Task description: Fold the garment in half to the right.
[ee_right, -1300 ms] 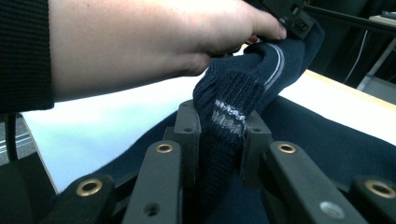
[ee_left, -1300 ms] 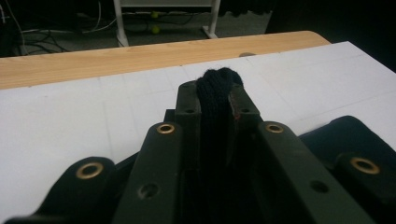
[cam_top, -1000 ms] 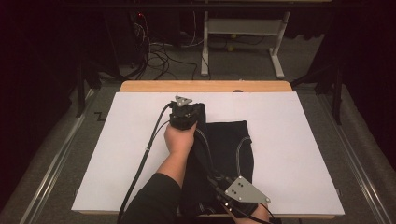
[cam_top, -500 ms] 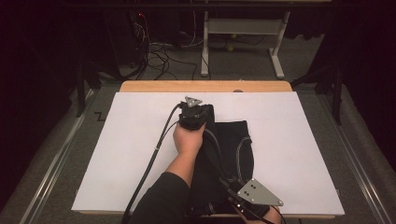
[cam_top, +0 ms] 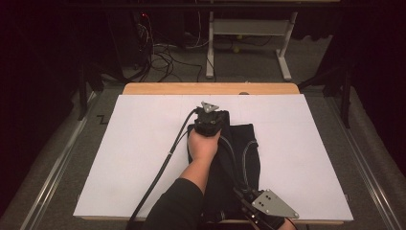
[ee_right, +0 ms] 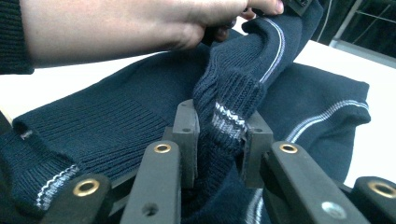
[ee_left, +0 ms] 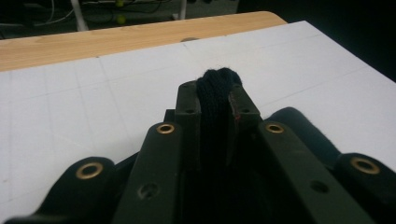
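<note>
1. A dark blue knitted sweater (cam_top: 242,153) with thin pale stripes is spread on the white sheet (cam_top: 139,158) that covers the table, right of its middle and reaching to the near edge.
2. The left gripper (cam_top: 209,116) is held at the far end of the sweater, gripped by the person's left hand (cam_top: 203,146).
3. In the left gripper view, a bunched fold of dark knit is seen pinched between the jaws, which stand narrow around it above the sheet.
4. The right gripper (cam_top: 261,211) is seen at the near edge of the table, over the sweater's near end.
5. In the right gripper view, the striped ribbed cuff (ee_right: 229,116) is clamped between the jaws, and the fabric is stretched from there up toward the left hand.
</note>
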`<state>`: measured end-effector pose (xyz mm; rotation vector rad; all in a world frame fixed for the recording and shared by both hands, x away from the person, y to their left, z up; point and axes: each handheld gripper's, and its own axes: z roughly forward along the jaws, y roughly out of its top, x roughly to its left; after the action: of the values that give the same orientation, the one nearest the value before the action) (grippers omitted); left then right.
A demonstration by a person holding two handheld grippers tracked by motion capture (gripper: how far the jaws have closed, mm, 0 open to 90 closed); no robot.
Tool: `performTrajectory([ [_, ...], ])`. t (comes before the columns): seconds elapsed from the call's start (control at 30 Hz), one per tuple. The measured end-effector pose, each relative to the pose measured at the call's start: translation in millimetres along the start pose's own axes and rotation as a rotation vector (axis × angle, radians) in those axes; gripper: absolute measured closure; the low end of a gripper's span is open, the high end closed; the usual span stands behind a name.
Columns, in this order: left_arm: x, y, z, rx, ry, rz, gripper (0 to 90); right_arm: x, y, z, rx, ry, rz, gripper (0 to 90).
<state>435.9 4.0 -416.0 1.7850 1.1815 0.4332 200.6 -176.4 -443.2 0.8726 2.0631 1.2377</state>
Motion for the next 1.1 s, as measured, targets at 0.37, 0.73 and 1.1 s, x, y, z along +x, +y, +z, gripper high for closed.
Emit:
performTrajectory([
  [0.37,-11.8,-3.0,13.0,0.024,-0.008,-0.012,72.9,-7.2,-11.8,-5.7,0.032,-0.028,0.025,71.8],
  [0.73,-22.3,-12.0,26.9,0.052,-0.021,0.002,70.4,-13.5,-20.8,-7.8,0.069,-0.039,0.048,69.3],
  [1.1,-24.2,-8.9,18.8,0.026,-0.079,0.037,46.6,-17.0,-16.4,-16.4,0.006,-0.058,0.088,44.3],
])
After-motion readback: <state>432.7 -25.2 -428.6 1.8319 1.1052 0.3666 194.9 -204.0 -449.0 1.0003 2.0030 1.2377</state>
